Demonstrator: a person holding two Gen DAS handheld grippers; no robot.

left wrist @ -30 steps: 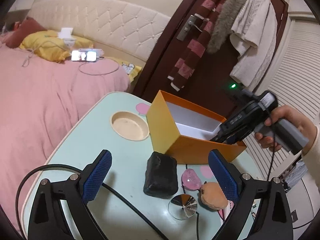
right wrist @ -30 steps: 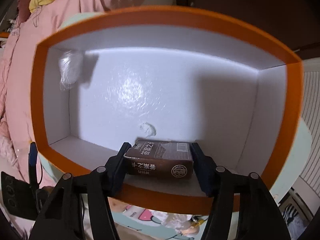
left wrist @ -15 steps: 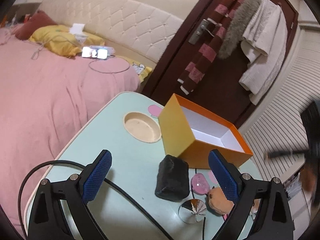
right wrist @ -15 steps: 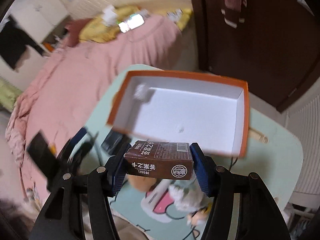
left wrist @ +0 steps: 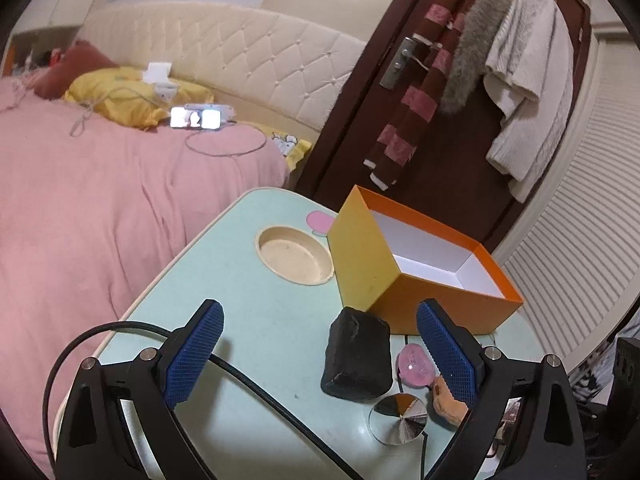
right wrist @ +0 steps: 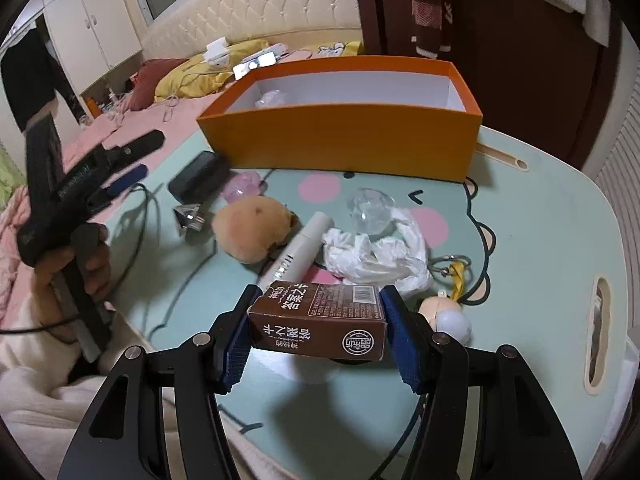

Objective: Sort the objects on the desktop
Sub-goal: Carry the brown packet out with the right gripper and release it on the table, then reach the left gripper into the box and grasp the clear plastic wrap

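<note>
Clamping a brown card box [right wrist: 318, 322] by its short ends above the table [right wrist: 540, 216], the right gripper [right wrist: 316, 334] faces the orange box [right wrist: 340, 140]; the light, stiff carton looks crushable. The left gripper [left wrist: 320, 354] hangs open near a black case [left wrist: 356, 354].

Open mint table [left wrist: 240, 280] left of the orange box [right wrist: 340, 140]. Crowded below it: plush [right wrist: 252, 228], tube [right wrist: 300, 252], crumpled paper [right wrist: 376, 252].

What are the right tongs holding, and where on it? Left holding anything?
The right tongs clamp a small brown cardboard box by its two short ends. The left tongs are open, empty.
</note>
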